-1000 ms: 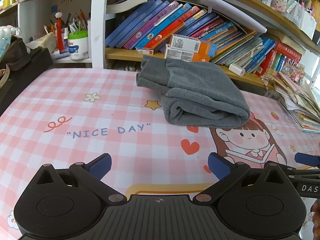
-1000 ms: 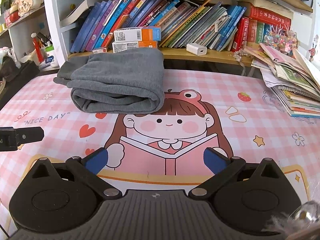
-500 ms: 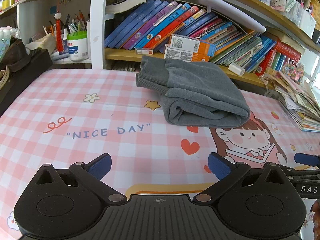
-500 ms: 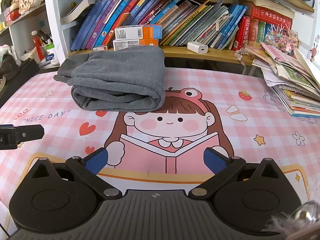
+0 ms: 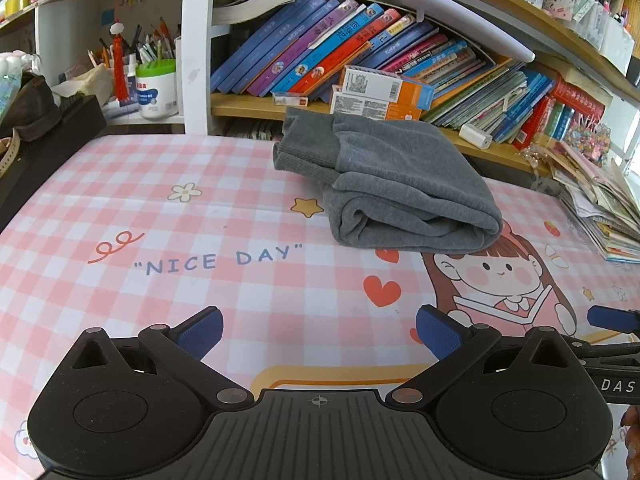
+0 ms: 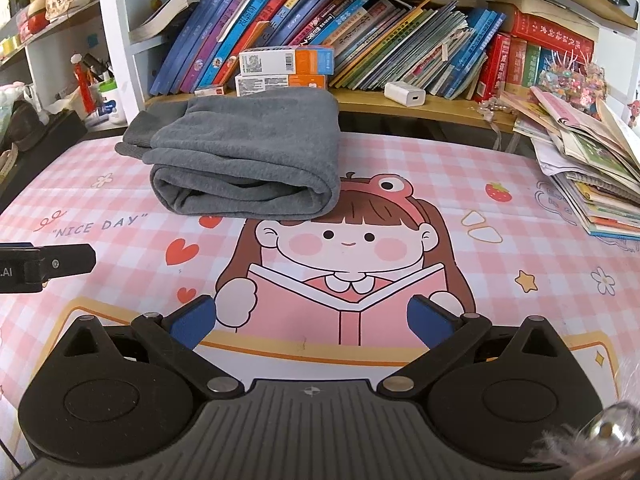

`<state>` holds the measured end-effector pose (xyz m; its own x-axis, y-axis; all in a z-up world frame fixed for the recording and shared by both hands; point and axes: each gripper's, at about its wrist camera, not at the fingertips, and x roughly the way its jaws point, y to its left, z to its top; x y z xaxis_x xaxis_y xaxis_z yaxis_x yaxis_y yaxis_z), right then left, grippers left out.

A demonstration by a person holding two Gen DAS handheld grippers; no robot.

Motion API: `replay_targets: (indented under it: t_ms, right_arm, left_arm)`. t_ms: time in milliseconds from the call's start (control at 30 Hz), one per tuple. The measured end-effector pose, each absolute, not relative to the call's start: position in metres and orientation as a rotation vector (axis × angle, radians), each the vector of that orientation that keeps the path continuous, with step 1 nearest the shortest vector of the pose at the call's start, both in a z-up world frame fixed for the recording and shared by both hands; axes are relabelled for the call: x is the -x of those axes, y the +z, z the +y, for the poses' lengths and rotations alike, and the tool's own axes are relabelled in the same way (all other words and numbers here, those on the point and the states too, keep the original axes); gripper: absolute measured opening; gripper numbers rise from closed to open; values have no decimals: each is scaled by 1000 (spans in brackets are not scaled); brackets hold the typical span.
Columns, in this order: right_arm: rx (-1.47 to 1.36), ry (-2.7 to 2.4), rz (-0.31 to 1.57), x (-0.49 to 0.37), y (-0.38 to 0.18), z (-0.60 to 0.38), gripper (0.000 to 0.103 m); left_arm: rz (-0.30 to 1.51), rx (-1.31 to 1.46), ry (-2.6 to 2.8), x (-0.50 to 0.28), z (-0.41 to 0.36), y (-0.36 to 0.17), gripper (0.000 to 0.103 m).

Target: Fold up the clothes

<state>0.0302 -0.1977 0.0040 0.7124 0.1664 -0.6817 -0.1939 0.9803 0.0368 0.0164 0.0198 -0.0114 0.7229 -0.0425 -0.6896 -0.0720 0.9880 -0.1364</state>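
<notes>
Folded grey garment beyond both hand-held grippers

I saw a plain mid-grey folded garment, one flat colour with no print, its ribbed cuffs the same grey. Under it the table mat was pink-and-white check, scattered with red hearts, a yellow star, a white flower and blue-grey "NICE DAY" lettering. Its cartoon girl had brown hair, pink cheeks and a pink book. My left gripper was black with blue finger pads, and my right gripper matched it. The two boxes behind the garment were white with orange ends. Book spines ran blue, purple and red.
</notes>
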Motion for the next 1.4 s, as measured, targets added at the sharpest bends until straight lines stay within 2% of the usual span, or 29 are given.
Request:
replay_targets:
  t_ms: [1400]
  right_arm:
    - [30,219,788,-35,-4,-197,103]
  left_arm:
    - [789,177,9,-20,19,-18,103]
